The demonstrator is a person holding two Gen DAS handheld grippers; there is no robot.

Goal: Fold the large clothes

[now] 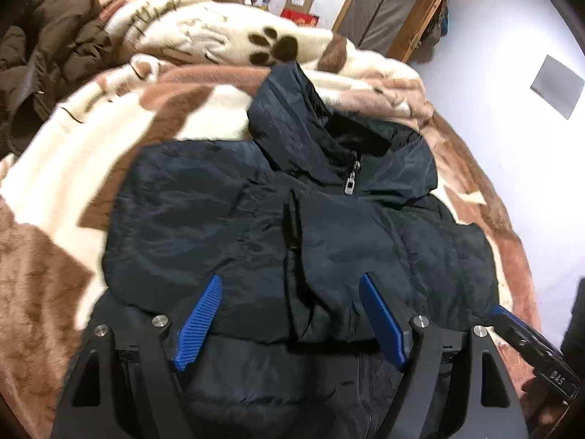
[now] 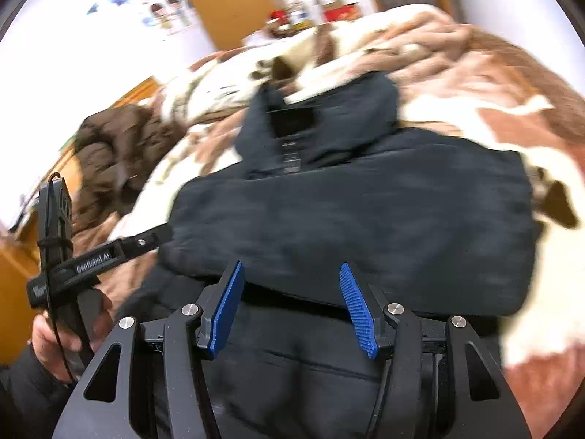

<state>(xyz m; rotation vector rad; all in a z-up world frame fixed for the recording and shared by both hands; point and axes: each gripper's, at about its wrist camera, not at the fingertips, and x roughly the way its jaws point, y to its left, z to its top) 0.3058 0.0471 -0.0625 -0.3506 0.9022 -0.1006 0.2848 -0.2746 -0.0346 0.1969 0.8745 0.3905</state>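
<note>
Both hand-held grippers above jacket (image 1: pixel 292 226)

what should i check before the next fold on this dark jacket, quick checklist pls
1. Left gripper free to grasp: ok, jaws apart over the dark jacket, nothing pinched.
2. Right gripper free to grasp: ok, jaws apart, no cloth clamped between the pads.
3. Jacket already folded over itself: ok, an upper layer lies across the lower body, its edge just ahead of both grippers.
4. Zipper pull at the collar closed: ok in the left wrist view.
5. Brown coat clear of the fold: ok, it lies apart on the blanket.
6. Layers lying flat and even: cannot tell, the right wrist view is blurred.
</note>
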